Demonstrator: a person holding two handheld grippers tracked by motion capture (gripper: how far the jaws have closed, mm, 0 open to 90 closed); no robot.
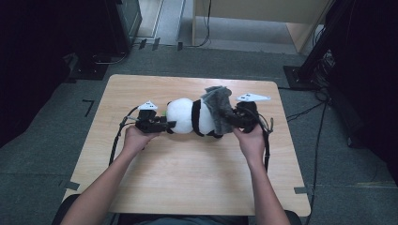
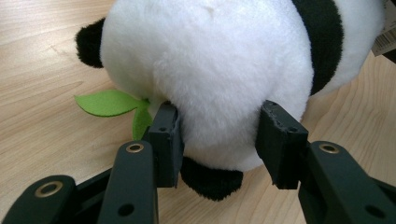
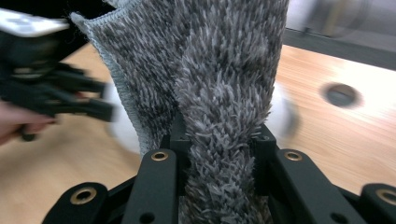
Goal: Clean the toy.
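Note:
A black-and-white panda plush (image 1: 183, 115) lies on its side in the middle of the wooden table (image 1: 187, 178). My left gripper (image 1: 164, 125) meets it from the left. In the left gripper view both pads of that gripper (image 2: 219, 140) press into the white fur of the panda (image 2: 210, 60), and a green felt leaf (image 2: 109, 102) pokes out beside it. A shaggy grey cloth (image 1: 219, 105) is draped over the panda's right end. My right gripper (image 3: 217, 149) is shut on a bunched fold of that cloth (image 3: 210, 70), which rises above the jaws.
Cables trail from both grippers across the table and off its right side (image 1: 305, 112). Dark equipment stands (image 1: 324, 51) and a pale wooden cabinet (image 1: 258, 14) lie beyond the far edge. A round dark spot (image 3: 341, 94) marks the tabletop.

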